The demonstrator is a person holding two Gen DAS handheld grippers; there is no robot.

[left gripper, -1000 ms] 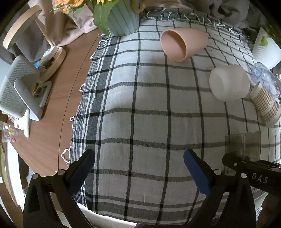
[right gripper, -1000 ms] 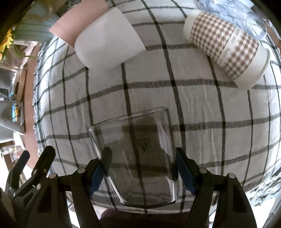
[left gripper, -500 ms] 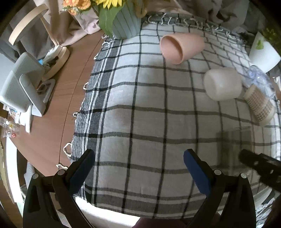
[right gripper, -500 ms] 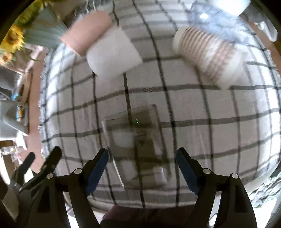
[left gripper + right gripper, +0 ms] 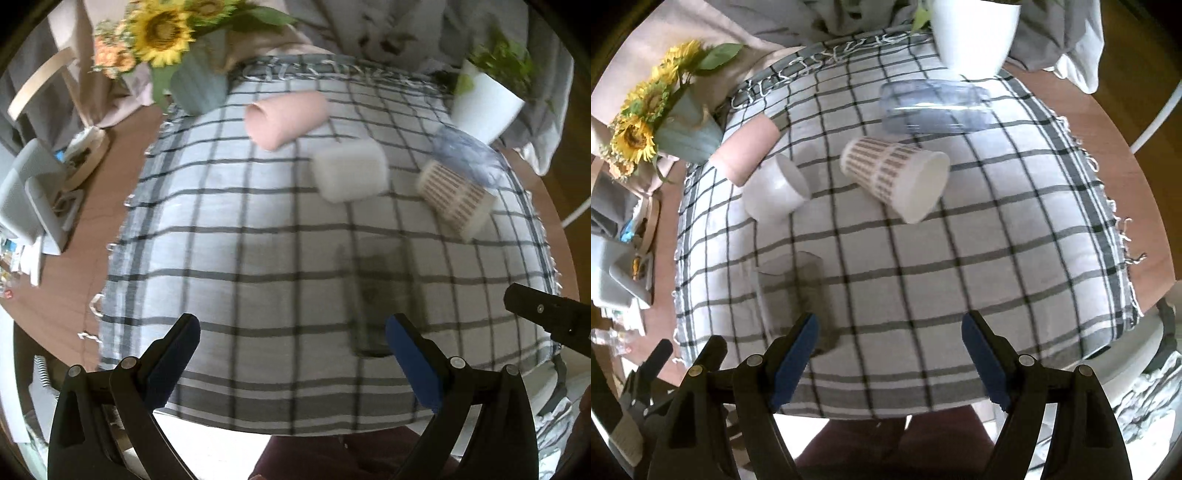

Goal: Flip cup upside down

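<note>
A clear glass cup [image 5: 792, 291] stands on the checked cloth near the table's front edge; it also shows in the left wrist view [image 5: 380, 295], blurred. My right gripper [image 5: 888, 347] is open and empty, pulled back above the table edge, with the glass just ahead of its left finger. My left gripper [image 5: 293, 350] is open and empty, high above the front edge, with the glass ahead of its right finger.
Lying on the cloth [image 5: 960, 258] are a pink cup [image 5: 746, 147], a white cup [image 5: 775, 192], a patterned paper cup [image 5: 894, 177] and a clear plastic cup [image 5: 934, 107]. A sunflower vase [image 5: 687, 133] and a white plant pot [image 5: 971, 33] stand at the back.
My right gripper opened, let go of the glass and drew back and up. The glass stays standing on the cloth. My left gripper also rose and pulled back.
</note>
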